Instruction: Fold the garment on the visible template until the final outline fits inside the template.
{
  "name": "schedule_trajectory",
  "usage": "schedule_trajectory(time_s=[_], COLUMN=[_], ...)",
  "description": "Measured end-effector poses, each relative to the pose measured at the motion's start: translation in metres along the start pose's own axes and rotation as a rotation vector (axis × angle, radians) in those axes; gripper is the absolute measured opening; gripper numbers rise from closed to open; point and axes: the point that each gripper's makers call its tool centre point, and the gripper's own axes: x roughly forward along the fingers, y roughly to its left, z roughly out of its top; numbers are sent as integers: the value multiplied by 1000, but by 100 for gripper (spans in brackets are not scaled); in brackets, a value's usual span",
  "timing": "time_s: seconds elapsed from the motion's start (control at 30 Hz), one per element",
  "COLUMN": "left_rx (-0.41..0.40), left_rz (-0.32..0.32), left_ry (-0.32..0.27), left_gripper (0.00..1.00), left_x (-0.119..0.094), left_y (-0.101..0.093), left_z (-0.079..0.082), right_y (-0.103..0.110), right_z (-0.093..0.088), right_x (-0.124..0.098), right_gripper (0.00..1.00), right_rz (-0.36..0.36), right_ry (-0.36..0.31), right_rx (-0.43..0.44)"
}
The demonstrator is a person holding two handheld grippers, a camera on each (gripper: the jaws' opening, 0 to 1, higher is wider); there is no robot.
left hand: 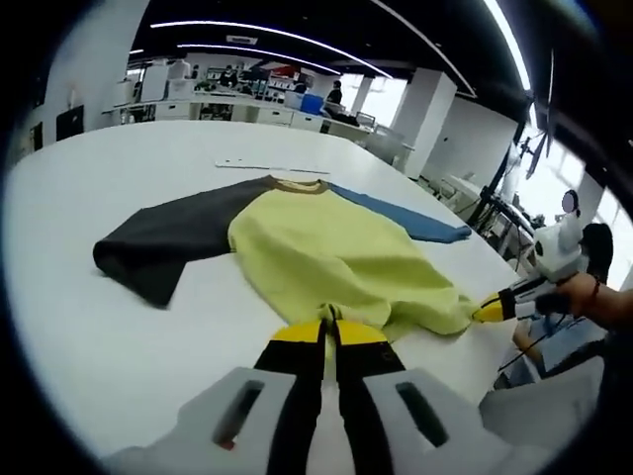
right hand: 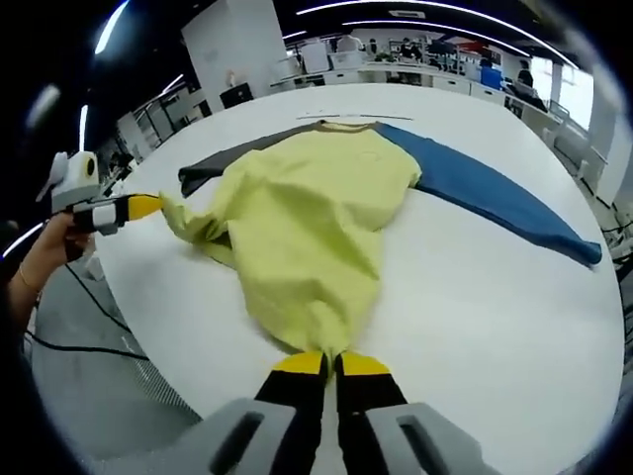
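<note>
White table [left hand: 89, 327], open office behind. Garment [left hand: 326, 252]: yellow body, dark and blue sleeves, frame centre. Left gripper [left hand: 329, 332] and right gripper [right hand: 331, 364]: jaws clamped on hem corners.

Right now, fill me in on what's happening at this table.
A person is working a long-sleeved shirt spread on a white table, holding a tool in each hand. The left tool is shut on the yellow hem at one corner, and the right tool is shut on the hem at the other. The dark sleeve and the blue sleeve lie spread out to the sides. The yellow body is bunched near the hem, and no fold is made yet.
</note>
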Motion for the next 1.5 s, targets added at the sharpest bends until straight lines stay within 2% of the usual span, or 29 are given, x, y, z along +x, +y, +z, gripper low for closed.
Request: schedule_trajectory(time_s=[0.1, 0.27, 0.4, 0.7, 0.87, 1.17, 1.23, 1.3, 1.33, 1.4, 1.5], left_rx=[6, 1, 64, 139, 198, 199, 192, 172, 100, 77, 49], left_rz=[16, 31, 58, 94, 132, 167, 173, 182, 182, 204, 210], left_ry=[44, 55, 105, 155, 241, 283, 289, 284, 263, 236, 222], left_gripper=[0, 0, 0, 0, 0, 1, 1, 2, 2, 9, 16], left_x=[-6, -14, -19, -26, -30, -35, -36, -38, -41, -46, -53], left_y=[2, 8, 16, 25, 31, 34, 35, 38, 34, 38, 37], left_z=[-14, -23, -32, -42, -57, -70, -72, -73, -73, -69, -66], right_y=[-2, -5, -8, -27, -30, -29, -24, -24, -20, -21, -24], right_z=[-4, -7, -8, -14, -17, -21, -27, -27, -26, -25, -27], right_x=[-2, -4, -6, -16, -16, -12, -12, -12, -13, -16, -19], right_gripper=[0, 0, 0, 0, 0, 0, 1, 5, 7, 14, 21], right_rz=[4, 9, 18, -8, -4, 8, 36, 38, 61, 66, 43], right_ry=[4, 0, 4, 19, 38, 49, 88, 83, 75, 74, 87], right_rx=[-5, 10, 25, 36, 31, 32, 27, 63, 107, 144, 129])
